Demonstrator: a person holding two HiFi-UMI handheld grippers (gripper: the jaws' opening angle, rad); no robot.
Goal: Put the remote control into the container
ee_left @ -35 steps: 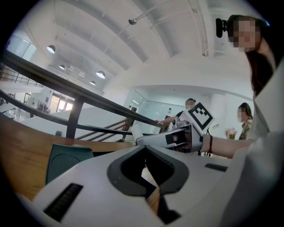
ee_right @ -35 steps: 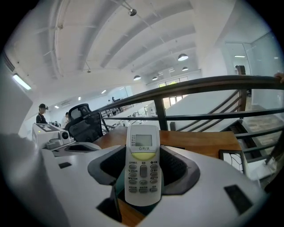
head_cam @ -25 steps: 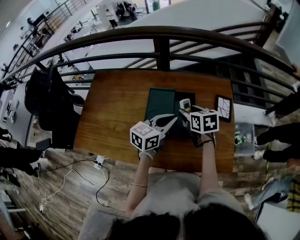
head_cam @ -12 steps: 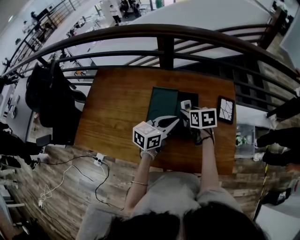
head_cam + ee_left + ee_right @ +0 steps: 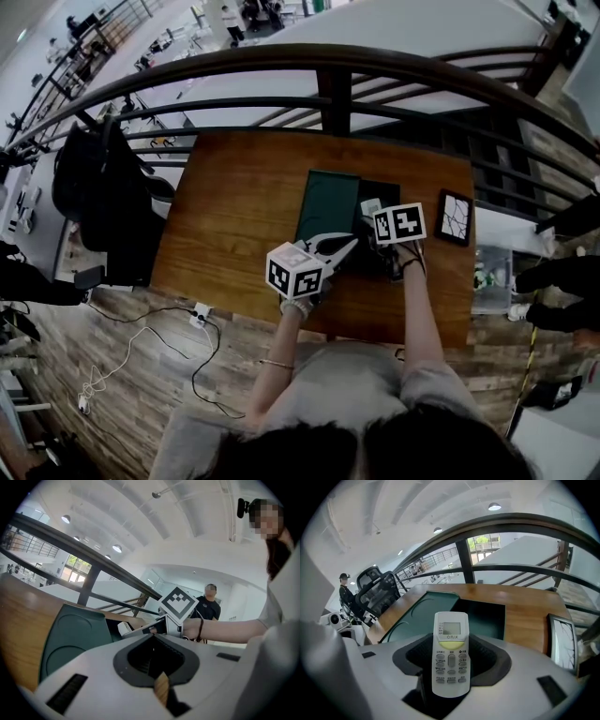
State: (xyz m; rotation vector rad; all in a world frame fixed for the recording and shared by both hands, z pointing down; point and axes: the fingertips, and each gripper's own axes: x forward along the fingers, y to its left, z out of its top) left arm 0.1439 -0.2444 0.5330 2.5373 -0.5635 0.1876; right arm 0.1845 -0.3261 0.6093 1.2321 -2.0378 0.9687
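Note:
A white remote control (image 5: 451,653) with a small screen and a yellow button is clamped upright in my right gripper (image 5: 451,641). In the head view the remote (image 5: 371,207) and right gripper (image 5: 367,225) hover over the dark open compartment of the green container (image 5: 326,202) in the middle of the wooden table (image 5: 234,206). The container (image 5: 487,616) lies just ahead of the remote, its green lid (image 5: 419,613) folded out to the left. My left gripper (image 5: 342,246) rests at the container's near edge, shut and empty (image 5: 154,644), beside the lid (image 5: 70,634).
A black-framed tile with a crack pattern (image 5: 452,217) lies right of the container, also in the right gripper view (image 5: 562,639). A dark railing (image 5: 328,70) runs along the table's far edge. A chair with a black jacket (image 5: 94,197) stands left. A person in black (image 5: 211,604) stands beyond.
My right gripper has carried the remote a little farther away from me, over the container. The left gripper has barely moved.

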